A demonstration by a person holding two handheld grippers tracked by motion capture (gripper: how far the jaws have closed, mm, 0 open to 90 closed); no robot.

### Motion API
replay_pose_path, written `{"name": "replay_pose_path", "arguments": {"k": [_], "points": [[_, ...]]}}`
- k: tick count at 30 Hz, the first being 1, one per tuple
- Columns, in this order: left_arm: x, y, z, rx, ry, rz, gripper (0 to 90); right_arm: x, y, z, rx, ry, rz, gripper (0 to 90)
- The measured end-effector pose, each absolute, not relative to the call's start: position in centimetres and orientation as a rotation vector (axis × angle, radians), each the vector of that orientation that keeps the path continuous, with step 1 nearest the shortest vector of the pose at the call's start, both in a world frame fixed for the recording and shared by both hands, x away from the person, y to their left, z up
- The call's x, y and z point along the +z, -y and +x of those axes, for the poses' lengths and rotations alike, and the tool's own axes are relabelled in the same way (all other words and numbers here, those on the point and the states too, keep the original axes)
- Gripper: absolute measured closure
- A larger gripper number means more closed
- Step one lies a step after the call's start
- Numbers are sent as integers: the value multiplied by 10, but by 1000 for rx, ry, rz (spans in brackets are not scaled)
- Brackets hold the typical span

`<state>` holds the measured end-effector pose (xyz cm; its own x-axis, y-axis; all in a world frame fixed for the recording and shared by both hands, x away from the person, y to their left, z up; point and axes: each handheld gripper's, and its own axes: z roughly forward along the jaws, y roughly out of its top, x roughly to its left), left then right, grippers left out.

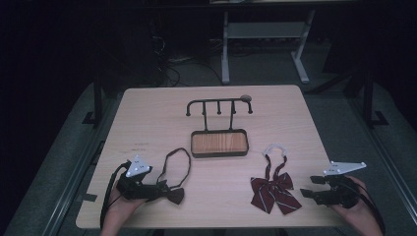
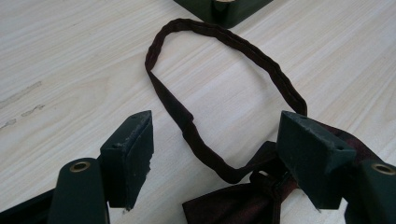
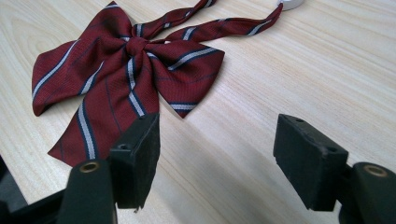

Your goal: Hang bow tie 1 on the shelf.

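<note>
- A light wood-grain rectangular table (image 1: 147, 118) fills the middle of the high view, with dark floor and a white desk frame (image 1: 265, 44) beyond its far edge.
- A black metal hanger stand with a wooden tray base (image 1: 219, 142) sits at the table's centre, its rail of short pegs (image 1: 219, 104) rising behind the tray.
- A dark red bow tie with white and navy stripes (image 1: 273, 191) lies flat on the near right, its two straps running up to a small white clasp (image 1: 275, 147).
- A plain dark maroon bow tie with a looped fabric neckband (image 1: 174, 194) lies on the near left, the loop spread open toward the tray.
- The left gripper (image 1: 164, 187) is low over that dark bow, jaws wide apart; in the left gripper view the bow's knot (image 2: 261, 186) lies between them, touching the right-hand jaw.
- The right gripper (image 1: 307, 187) is just beside the striped bow, jaws wide apart around bare tabletop, holding nothing.
</note>
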<state>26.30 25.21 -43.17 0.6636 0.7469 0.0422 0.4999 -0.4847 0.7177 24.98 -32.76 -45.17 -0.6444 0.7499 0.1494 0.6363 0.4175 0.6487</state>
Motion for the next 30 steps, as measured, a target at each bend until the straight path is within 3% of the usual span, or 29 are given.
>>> {"name": "replay_pose_path", "arguments": {"k": [30], "points": [[-431, -256, 262, 464, -950, 2171, 267, -420, 301, 288, 958, -2606, 1172, 332]]}}
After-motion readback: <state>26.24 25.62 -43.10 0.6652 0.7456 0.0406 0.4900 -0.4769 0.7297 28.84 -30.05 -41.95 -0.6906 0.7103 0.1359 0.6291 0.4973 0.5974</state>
